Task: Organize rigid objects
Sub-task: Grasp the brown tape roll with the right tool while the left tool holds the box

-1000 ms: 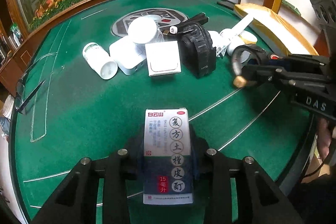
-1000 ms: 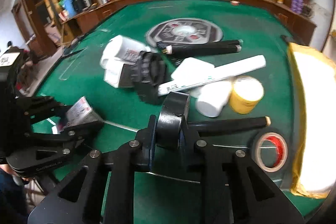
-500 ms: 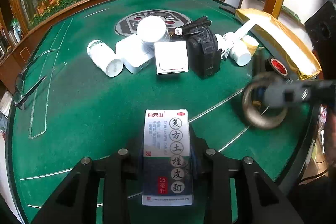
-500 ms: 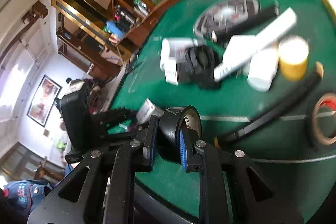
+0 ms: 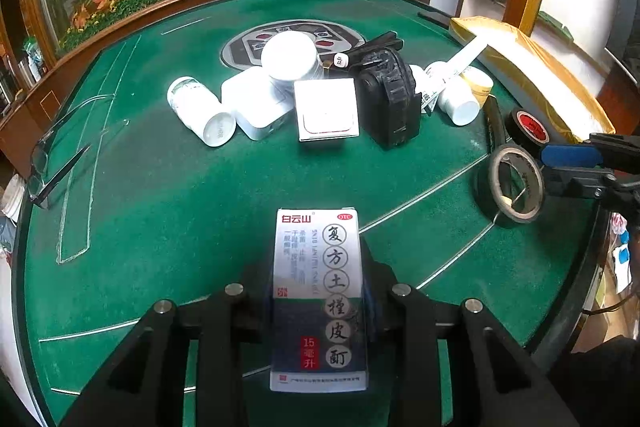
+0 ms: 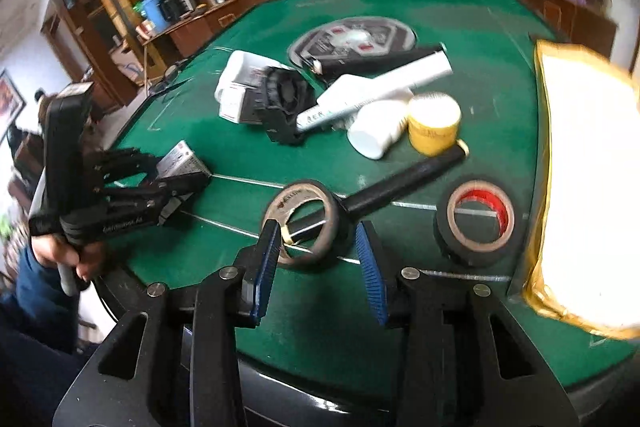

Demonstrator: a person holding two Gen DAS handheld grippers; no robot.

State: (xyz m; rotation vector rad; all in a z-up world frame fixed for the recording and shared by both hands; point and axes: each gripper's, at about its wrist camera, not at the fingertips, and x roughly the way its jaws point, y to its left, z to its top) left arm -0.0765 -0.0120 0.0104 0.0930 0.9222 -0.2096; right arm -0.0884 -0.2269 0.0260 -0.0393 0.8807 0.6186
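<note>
Left gripper (image 5: 320, 311): my jaws clamp a white-and-grey cardboard medicine box (image 5: 319, 291).
Right gripper (image 6: 320, 267): mine, jaws spread (holding nothing) around a black tape roll (image 6: 306, 223) on the green felt counter (image 6: 500, 123).

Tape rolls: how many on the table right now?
2. One black tape roll lies between the open fingers of the right tool; the red-cored tape roll lies to its right, near the yellow package. The pile could hide more.

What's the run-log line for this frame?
left gripper: shut on medicine box | right gripper: open, fingers either side of black tape roll on table | second tape roll: beside it
</note>
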